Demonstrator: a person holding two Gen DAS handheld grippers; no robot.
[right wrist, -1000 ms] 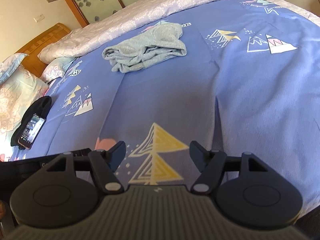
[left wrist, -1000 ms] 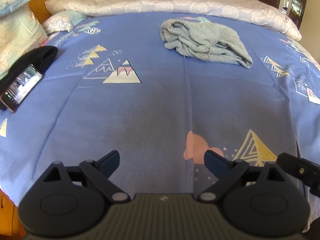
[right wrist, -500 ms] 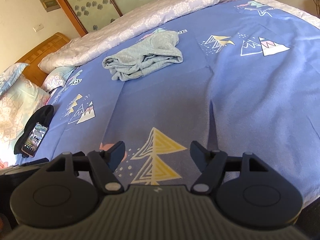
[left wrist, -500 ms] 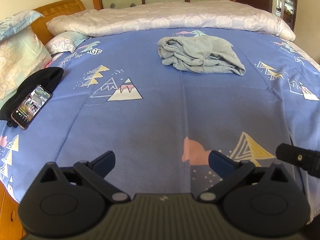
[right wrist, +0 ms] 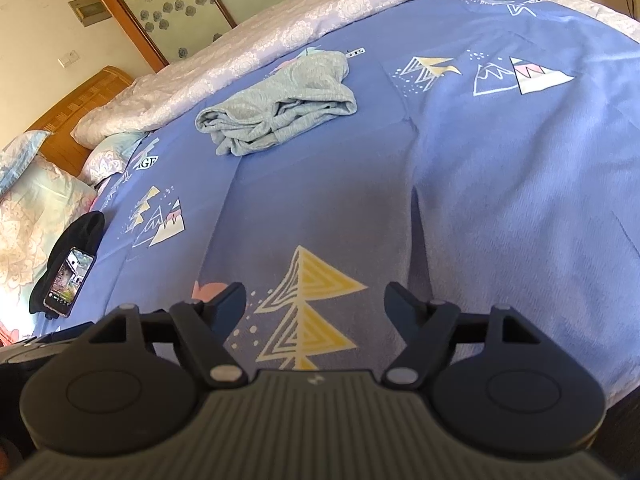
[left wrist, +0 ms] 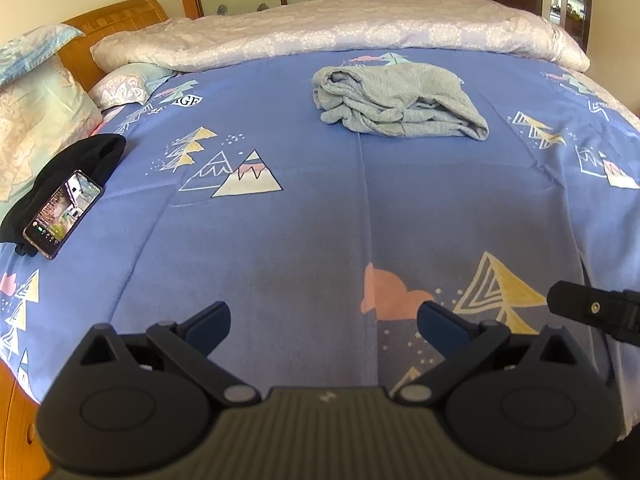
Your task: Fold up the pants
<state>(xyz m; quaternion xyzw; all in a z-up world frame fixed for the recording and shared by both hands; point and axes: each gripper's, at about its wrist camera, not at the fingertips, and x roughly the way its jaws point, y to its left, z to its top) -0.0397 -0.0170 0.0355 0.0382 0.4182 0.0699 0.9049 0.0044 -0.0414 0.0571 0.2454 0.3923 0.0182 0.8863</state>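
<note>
The grey pants (left wrist: 400,102) lie in a loosely bunched heap on the far half of the bed, on the blue sheet (left wrist: 320,208) printed with mountains and trees, just in front of the rolled pale quilt (left wrist: 340,32) and well apart from both tools. The left tongs (left wrist: 323,322) hang above the near edge of the sheet with the jaws spread wide and nothing between them; they opened a little further within the last second and now stand as wide as they go. The right tongs (right wrist: 314,304) are also open and empty over a yellow tree print (right wrist: 310,308), and their jaws have just been opening slightly. Compared with a second ago, the left camera looks higher across the bed, so the pants sit lower in its view and more of the headboard (left wrist: 108,24) and the glazed wardrobe doors behind shows. At the left edge a lit phone (left wrist: 62,214) rests on a black garment (left wrist: 76,164) beside the pillows (left wrist: 36,120), unmoved.
</note>
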